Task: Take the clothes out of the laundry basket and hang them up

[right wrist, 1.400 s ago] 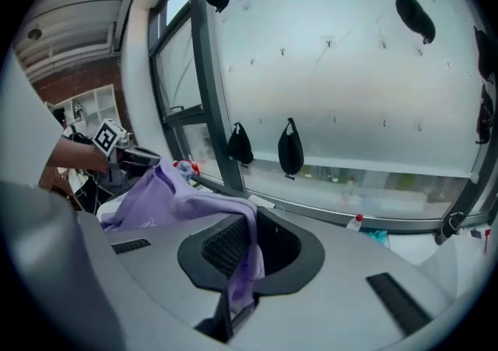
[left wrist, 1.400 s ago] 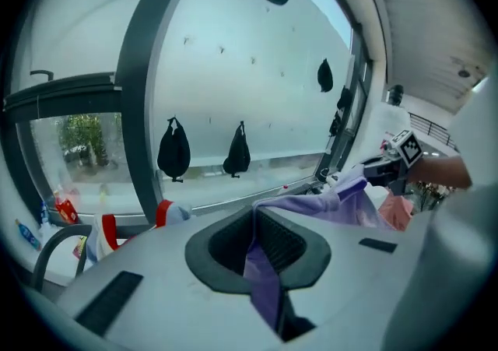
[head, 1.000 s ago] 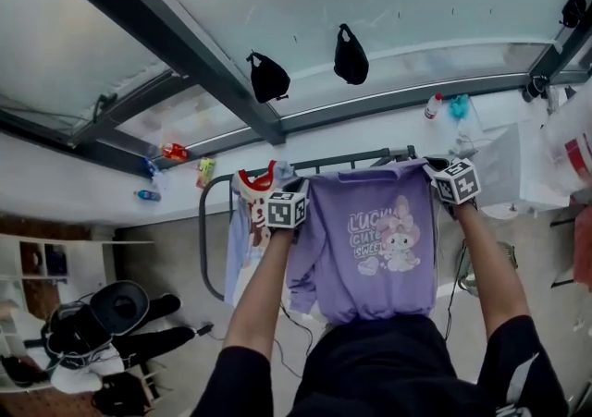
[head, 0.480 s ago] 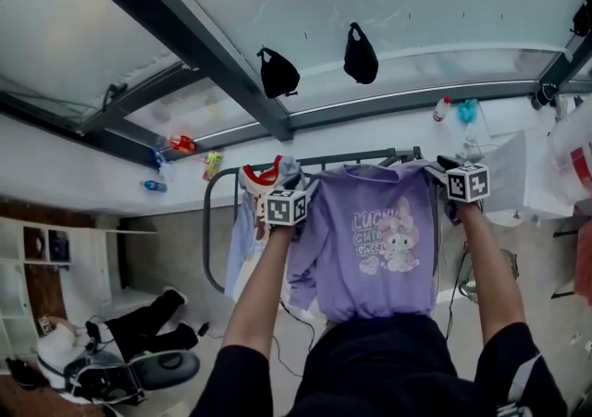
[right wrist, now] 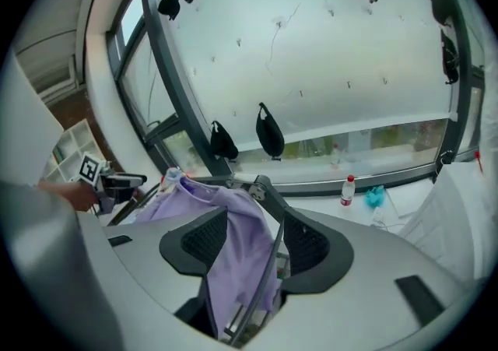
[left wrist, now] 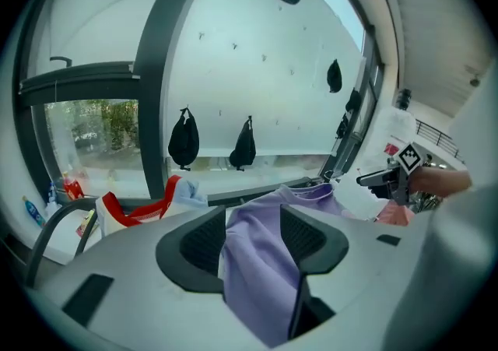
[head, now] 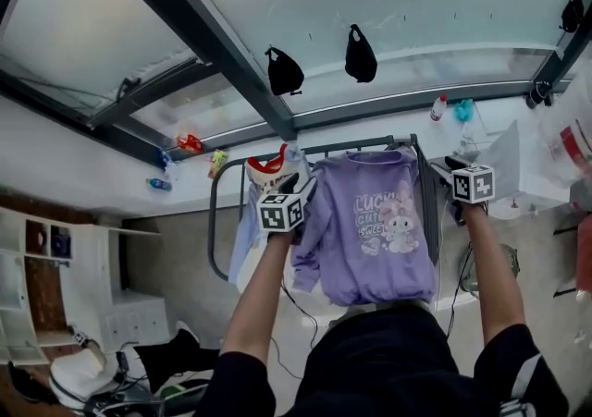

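A purple sweatshirt (head: 379,230) with a cartoon print hangs over the top bar of a grey drying rack (head: 215,221). My left gripper (head: 303,191) is by its left shoulder and sleeve, and its jaws have just been opening. In the left gripper view the purple fabric (left wrist: 257,264) shows in the gap, but the pads (left wrist: 204,239) stand off it. My right gripper (head: 446,167) is just right of the rack's end. Its jaws have also just been opening, with purple cloth (right wrist: 233,240) and a rack bar seen between them, untouched.
A red-and-white garment (head: 268,170) and a pale blue one (head: 242,239) hang on the rack's left part. Two black bags (head: 284,71) hang on the window behind. A bottle (head: 435,107) stands on the sill. A white shelf unit (head: 55,258) stands at the left.
Both grippers were shut on the sweatshirt's shoulders and have let go and pulled back a little. The sweatshirt stays draped on the rack.
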`<action>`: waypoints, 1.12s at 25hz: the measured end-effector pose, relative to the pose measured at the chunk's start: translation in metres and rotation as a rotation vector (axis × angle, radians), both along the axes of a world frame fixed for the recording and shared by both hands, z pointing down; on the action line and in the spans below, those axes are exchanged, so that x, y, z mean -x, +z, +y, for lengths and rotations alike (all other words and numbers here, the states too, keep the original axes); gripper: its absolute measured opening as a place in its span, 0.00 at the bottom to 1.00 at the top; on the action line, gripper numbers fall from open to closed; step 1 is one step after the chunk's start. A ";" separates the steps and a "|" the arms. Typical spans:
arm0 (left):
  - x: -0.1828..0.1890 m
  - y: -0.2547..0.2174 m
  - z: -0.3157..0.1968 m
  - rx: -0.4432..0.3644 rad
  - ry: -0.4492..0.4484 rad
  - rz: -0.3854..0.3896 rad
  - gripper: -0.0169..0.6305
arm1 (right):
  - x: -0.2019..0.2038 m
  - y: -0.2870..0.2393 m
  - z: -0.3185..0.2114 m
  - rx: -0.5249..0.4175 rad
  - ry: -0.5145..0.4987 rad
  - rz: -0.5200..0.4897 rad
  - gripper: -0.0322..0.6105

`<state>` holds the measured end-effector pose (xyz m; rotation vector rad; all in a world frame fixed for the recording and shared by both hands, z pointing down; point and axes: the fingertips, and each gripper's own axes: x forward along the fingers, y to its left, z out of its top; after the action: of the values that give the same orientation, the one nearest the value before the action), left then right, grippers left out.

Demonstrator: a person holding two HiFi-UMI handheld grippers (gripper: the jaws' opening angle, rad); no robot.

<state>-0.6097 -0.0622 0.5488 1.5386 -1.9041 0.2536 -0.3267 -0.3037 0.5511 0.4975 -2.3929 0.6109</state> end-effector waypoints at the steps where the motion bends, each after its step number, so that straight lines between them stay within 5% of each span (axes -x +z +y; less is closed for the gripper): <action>1: -0.006 -0.007 0.006 -0.020 0.001 0.000 0.35 | -0.002 -0.008 0.007 0.001 0.011 -0.039 0.39; 12: -0.085 -0.100 0.103 -0.259 0.026 -0.037 0.35 | -0.023 -0.132 0.135 -0.235 -0.077 -0.298 0.38; 18: -0.155 -0.144 0.170 -0.418 0.080 -0.036 0.27 | -0.053 -0.175 0.240 -0.307 -0.109 -0.363 0.24; 21: -0.191 -0.156 0.205 -0.489 0.091 -0.018 0.09 | -0.078 -0.171 0.279 -0.322 -0.075 -0.341 0.11; 28: -0.273 -0.142 0.260 -0.487 0.083 0.008 0.04 | -0.155 -0.145 0.352 -0.269 -0.021 -0.268 0.05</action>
<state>-0.3362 0.1981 0.4072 1.9268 -1.9925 -0.1984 -0.1714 0.0485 0.4062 0.5308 -2.7504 0.3653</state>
